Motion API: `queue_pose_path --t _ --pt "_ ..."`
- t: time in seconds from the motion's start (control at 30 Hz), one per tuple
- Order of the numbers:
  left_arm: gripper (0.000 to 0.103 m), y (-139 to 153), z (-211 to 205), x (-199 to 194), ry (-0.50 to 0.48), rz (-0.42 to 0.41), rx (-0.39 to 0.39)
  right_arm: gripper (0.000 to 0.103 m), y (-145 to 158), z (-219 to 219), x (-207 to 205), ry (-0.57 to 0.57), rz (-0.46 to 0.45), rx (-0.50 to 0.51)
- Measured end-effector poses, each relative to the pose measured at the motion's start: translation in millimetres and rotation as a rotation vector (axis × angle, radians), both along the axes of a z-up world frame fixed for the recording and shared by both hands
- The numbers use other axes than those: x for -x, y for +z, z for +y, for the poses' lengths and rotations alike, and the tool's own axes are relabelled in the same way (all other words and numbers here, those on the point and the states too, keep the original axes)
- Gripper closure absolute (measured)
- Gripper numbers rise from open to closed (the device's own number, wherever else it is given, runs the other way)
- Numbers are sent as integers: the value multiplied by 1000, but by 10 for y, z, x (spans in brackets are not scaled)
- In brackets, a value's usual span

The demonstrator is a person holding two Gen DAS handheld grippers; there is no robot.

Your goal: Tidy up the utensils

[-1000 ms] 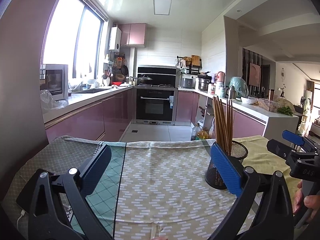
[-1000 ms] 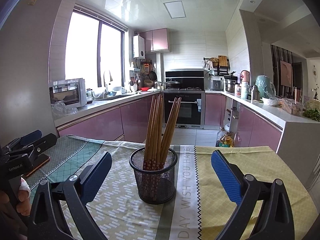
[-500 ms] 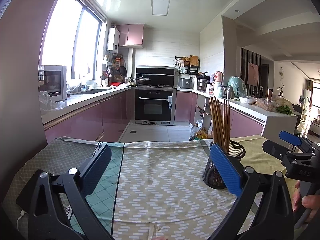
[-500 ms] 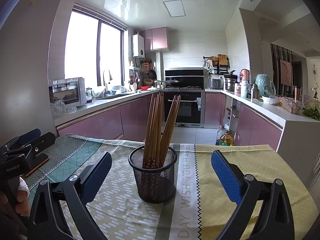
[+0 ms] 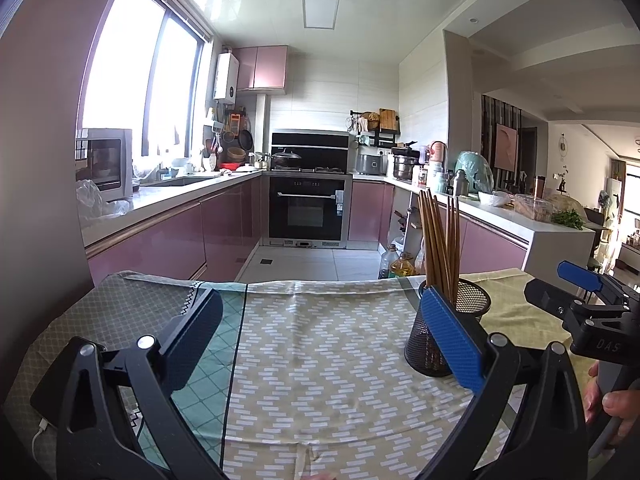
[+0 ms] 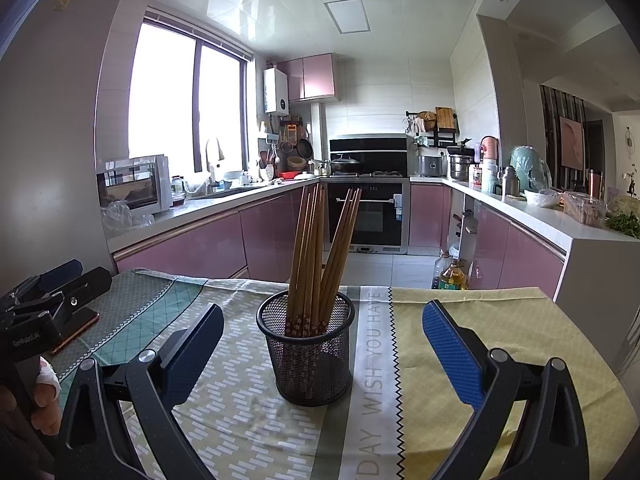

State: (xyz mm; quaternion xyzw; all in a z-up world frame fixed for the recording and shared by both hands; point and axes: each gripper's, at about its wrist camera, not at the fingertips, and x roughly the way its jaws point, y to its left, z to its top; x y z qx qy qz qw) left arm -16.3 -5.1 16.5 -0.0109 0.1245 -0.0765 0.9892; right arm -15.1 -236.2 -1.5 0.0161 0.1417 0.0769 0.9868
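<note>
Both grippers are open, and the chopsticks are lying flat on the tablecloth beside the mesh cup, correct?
Not quite. The chopsticks are not lying on the tablecloth; they stand upright inside the mesh cup, as the right wrist view shows. The rest holds: the right gripper and the left gripper are both open, holding nothing.

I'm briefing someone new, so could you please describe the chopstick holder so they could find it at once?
Start at the cloth-covered table facing the pink kitchen. Near its middle stands a black wire-mesh cup, centred between the fingers of the open right gripper. It is the only upright container on the cloth, and brown wooden chopsticks fan out of its top.
</note>
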Motion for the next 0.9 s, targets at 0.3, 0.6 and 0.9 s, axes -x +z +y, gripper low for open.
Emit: queue_pose_path --t 0.3,0.6,0.9 --pt "5 -10 -7 -6 -1 2 -1 7 -8 -5 -6 -4 0 -2" --pt "5 -16 -7 -6 1 3 -2 7 -6 -7 -6 -4 0 -3" --pt "5 -16 -5 -7 1 3 -1 7 -7 -9 -6 -3 2 -5"
